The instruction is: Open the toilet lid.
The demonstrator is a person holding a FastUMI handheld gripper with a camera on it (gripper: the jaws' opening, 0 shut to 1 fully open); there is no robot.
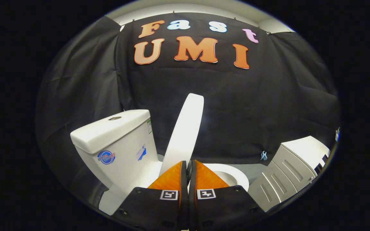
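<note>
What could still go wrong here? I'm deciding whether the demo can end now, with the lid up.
1. The toilet lid stands raised but short of the tank; if the tool, its fingers closed just in front of the lid's lower edge, pulls away now, the lid might drop onto the seat.
2. Pushing harder could bang it against the tank.

Illumination is even and moderately bright, coming from overhead. The raised toilet lid shows mild glare; the tank is cleanly lit. Fisheye distortion bends straight lines toward the periphery. The orange fingers of the hand-held gripper, closed together, appear sharp.
</note>
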